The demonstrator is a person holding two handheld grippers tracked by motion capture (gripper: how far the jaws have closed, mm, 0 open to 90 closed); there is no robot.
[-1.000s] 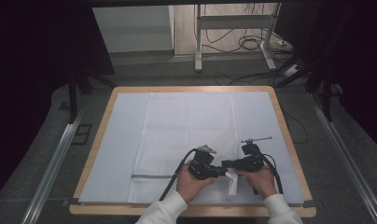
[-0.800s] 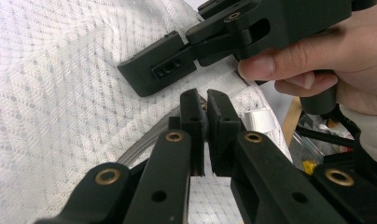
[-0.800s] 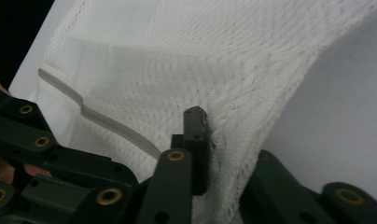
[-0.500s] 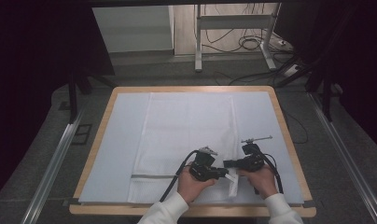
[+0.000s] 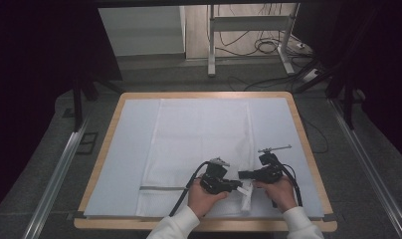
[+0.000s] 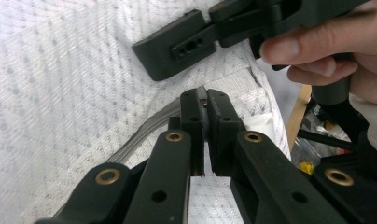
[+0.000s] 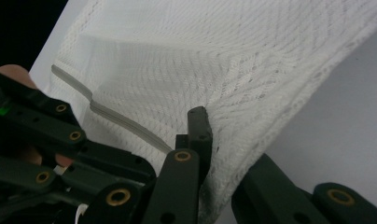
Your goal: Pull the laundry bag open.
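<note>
A white mesh cloth [image 5: 199, 139] with a grey stripe [image 5: 161, 188] lies flat on the pale blue table cover. At its front right corner my two grippers meet. The left gripper [image 5: 236, 185] points right and is shut on the cloth's edge where the grey stripe [image 6: 149, 128] ends; its jaws [image 6: 206, 100] are pressed together. Just above them is a fingertip [image 6: 172, 46] of the right gripper. The right gripper [image 5: 241, 174] points left and is shut on the cloth [image 7: 224, 60], which drapes over its far jaw and rises in a fold. The left gripper [image 7: 37, 116] sits close beside it.
The wooden table rim [image 5: 204, 94] frames the blue cover [image 5: 129, 149]. Beyond the table stand a metal desk frame [image 5: 249, 35] and floor cables [image 5: 268, 47]. Metal rails [image 5: 59, 174] run along both sides. The cloth's corner [image 5: 246, 195] is bunched up between the hands.
</note>
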